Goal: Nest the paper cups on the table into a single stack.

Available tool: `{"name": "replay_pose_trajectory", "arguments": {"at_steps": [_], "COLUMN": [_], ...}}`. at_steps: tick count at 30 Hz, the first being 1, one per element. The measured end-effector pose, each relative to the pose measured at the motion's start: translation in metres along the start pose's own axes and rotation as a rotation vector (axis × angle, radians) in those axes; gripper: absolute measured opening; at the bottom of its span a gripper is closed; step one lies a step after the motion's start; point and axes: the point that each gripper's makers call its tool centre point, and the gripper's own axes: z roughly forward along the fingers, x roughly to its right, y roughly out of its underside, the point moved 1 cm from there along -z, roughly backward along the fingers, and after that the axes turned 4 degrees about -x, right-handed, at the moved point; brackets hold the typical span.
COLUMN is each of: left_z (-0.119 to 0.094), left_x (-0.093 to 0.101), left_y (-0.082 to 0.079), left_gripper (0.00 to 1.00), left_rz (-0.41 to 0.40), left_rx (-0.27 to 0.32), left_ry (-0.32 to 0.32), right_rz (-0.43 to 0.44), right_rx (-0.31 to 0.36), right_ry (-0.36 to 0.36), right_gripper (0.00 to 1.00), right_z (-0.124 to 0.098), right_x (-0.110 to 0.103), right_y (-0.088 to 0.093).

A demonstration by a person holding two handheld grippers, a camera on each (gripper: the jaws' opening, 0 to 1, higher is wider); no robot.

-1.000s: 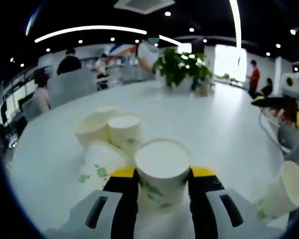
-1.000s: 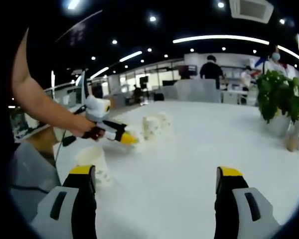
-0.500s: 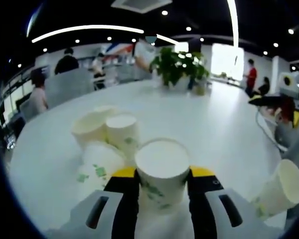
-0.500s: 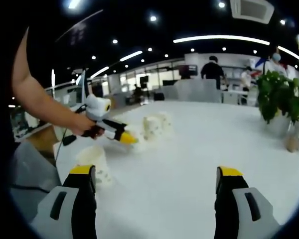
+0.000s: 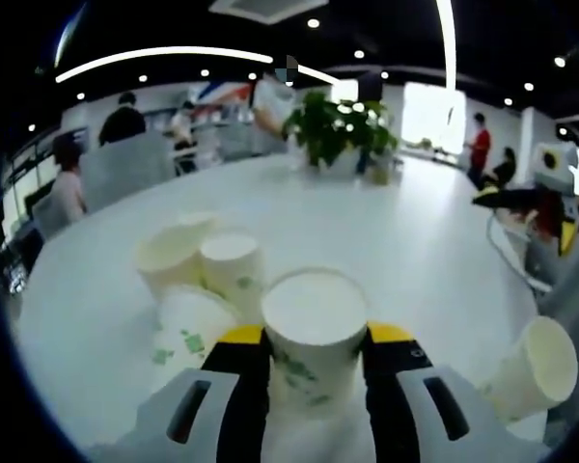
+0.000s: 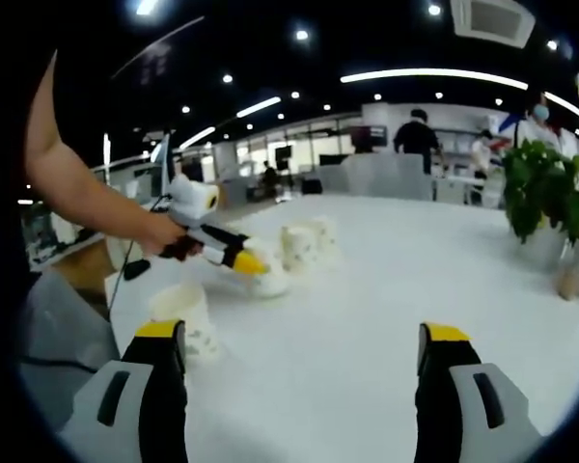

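My left gripper (image 5: 315,359) is shut on a white paper cup with green print (image 5: 314,328), its mouth facing the camera. Just beyond it two more cups (image 5: 169,256) (image 5: 232,265) stand side by side, and a third cup (image 5: 188,328) lies on its side in front of them. Another cup (image 5: 531,367) sits far right. In the right gripper view, the left gripper (image 6: 239,260), in a hand, carries its cup (image 6: 268,280) near the cup cluster (image 6: 309,241). My right gripper (image 6: 299,352) hangs open over the table, with a lone cup (image 6: 185,318) beside its left jaw.
The round white table (image 5: 415,231) stretches away with bare room on its right half. A potted plant (image 5: 343,130) stands at the far edge, also visible as the plant (image 6: 545,198). People sit and stand in the office behind. The right gripper (image 5: 545,198) shows at the right.
The left gripper has drifted slightly with its cup still clamped; in its view the table cups sit a little lower. The right gripper has stayed open and nearly still.
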Motion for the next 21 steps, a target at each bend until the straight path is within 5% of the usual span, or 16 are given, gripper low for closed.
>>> {"name": "replay_pose_trajectory", "arguments": {"at_steps": [21], "left_z": [-0.013], "left_x": [-0.005], "left_y": [-0.032], "left_gripper": [0.35], "left_rz": [0.024], "left_rx": [0.013], "left_ry": [0.018], "right_rz": [-0.013], "right_rx": [0.005], "right_ry": [-0.013], "right_gripper": [0.98], "right_z": [0.006], "right_x": [-0.001], "right_y": [-0.009]}}
